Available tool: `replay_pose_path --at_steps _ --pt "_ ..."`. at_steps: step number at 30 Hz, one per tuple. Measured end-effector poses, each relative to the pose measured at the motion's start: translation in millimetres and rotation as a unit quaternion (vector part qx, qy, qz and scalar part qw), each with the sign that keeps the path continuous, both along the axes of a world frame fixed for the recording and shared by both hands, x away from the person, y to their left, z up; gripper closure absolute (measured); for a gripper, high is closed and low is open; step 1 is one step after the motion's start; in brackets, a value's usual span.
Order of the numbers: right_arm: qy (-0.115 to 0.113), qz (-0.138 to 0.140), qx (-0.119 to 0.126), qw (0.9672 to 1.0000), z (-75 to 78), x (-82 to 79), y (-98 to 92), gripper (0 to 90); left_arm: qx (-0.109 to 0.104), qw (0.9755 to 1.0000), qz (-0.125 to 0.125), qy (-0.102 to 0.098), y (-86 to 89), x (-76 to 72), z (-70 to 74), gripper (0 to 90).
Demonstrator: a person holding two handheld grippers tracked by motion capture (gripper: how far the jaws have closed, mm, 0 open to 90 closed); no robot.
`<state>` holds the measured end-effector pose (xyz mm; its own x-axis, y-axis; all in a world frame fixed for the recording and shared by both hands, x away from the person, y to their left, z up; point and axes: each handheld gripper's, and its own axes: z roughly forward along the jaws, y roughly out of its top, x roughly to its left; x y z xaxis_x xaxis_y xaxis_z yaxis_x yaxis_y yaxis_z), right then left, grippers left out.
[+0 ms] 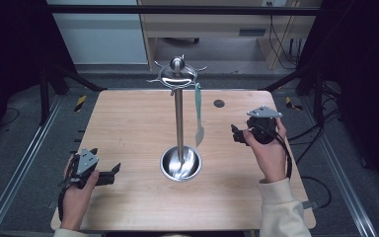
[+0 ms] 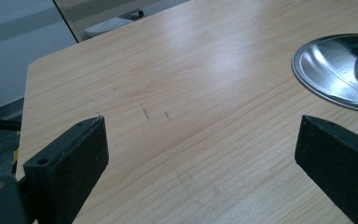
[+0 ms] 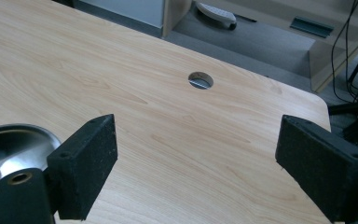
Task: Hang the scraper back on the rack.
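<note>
Right gripper [image 1: 236, 134] at centre right, jaws wide and empty, left gripper [image 1: 112, 173] likewise at lower left; green spatula [image 1: 198, 116] hanging mid-frame on the stand [image 1: 179, 123]; probably reaching next.

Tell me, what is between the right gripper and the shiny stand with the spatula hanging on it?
Nothing: in the high view, bare wooden table lies between the right gripper and the stand. Its spatula hangs on that side, above the wood.
</note>
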<state>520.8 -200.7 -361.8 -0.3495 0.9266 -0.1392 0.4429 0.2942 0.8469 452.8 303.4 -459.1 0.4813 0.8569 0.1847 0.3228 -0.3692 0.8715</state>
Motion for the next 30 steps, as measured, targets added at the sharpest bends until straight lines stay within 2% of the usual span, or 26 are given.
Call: replay_pose_path --at_steps 11,19,24,30 --pt "0.028 -0.026 0.009 0.9992 -34.9 8.0 -15.6 11.4 -0.005 1.0 0.0 0.0 0.5 0.4 -0.1 2.4" --pt "0.037 -0.032 0.012 0.9987 -50.8 8.5 -23.5 11.5 -0.004 1.0 0.003 -0.001 1.0 0.5 0.0 2.4" --pt "0.054 -0.032 0.006 0.998 -63.8 10.2 -26.1 12.0 -0.004 1.0 0.004 -0.002 1.1 0.3 0.1 2.4" --pt "0.072 -0.033 0.01 0.9968 -78.9 14.7 -26.2 13.4 -0.004 1.0 0.005 -0.001 0.6 0.9 -0.4 2.4"
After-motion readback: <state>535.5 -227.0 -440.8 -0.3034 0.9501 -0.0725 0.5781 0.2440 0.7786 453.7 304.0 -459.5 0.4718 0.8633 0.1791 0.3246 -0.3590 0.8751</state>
